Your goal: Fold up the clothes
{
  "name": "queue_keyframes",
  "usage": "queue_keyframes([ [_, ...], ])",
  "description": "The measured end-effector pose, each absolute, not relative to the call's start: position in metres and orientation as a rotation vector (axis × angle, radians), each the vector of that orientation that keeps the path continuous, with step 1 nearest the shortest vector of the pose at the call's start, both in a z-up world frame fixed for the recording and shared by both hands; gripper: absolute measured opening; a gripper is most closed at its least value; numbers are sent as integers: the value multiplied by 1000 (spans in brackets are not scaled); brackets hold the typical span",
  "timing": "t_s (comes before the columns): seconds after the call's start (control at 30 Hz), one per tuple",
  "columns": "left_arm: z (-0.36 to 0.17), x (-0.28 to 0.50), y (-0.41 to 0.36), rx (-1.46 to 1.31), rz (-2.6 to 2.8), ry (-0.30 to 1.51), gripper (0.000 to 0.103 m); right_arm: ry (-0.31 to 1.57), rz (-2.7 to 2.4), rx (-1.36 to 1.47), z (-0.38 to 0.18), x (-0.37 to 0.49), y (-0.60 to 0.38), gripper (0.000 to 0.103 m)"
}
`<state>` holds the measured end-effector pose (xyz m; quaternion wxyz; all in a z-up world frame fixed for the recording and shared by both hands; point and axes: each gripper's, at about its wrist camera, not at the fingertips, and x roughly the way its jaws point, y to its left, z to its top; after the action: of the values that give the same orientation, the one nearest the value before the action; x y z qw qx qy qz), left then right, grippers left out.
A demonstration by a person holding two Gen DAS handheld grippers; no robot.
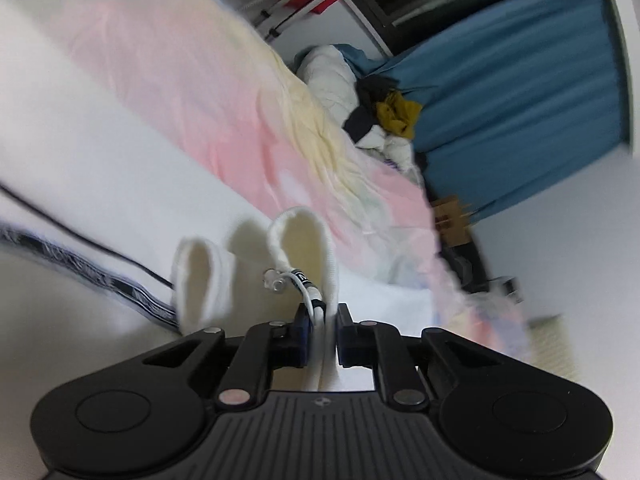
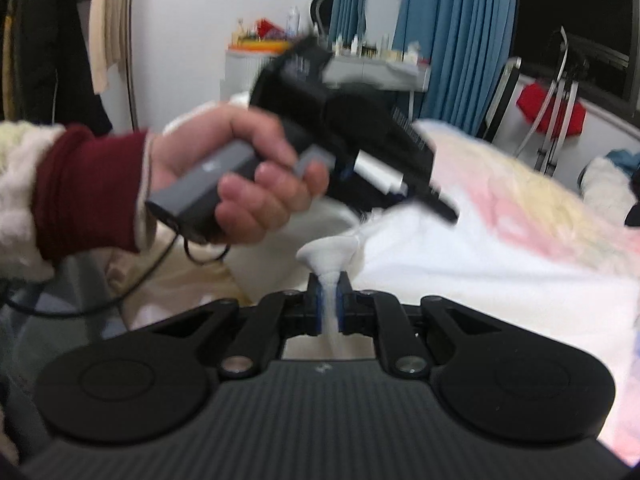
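Observation:
A white garment (image 1: 120, 184) with a black patterned stripe (image 1: 80, 268) lies on the bed. My left gripper (image 1: 323, 316) is shut on its cream waistband edge (image 1: 328, 256), beside a white drawstring with a clear tip (image 1: 280, 280). In the right wrist view my right gripper (image 2: 329, 304) is shut on a bunched point of the same white garment (image 2: 460, 256). A hand (image 2: 236, 176) with a dark red cuff holds the other gripper (image 2: 344, 128) just above and beyond it, blurred by motion.
A pink and yellow quilt (image 1: 224, 92) covers the bed behind the garment. A heap of clothes (image 1: 384, 120) lies at its far end near a blue curtain (image 1: 520, 120). A drying rack with a red item (image 2: 552, 108) and a cluttered dresser (image 2: 360, 60) stand beyond.

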<state>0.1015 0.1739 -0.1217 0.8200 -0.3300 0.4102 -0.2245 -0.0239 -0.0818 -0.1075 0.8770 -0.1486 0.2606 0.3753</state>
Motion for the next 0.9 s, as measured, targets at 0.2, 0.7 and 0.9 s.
queue_keyframes([
  [0.2,-133,101,160,-565,-394,926,17,695,759,-392,-150,-7,-58,11],
  [0.7,-126,97,161,-428,-327,934,72,618,814,-426,-123,-25,-70,11],
  [0.9,-117,96,157,-373,-326,877,34,648,786,-437,-137,-15,-61,11],
])
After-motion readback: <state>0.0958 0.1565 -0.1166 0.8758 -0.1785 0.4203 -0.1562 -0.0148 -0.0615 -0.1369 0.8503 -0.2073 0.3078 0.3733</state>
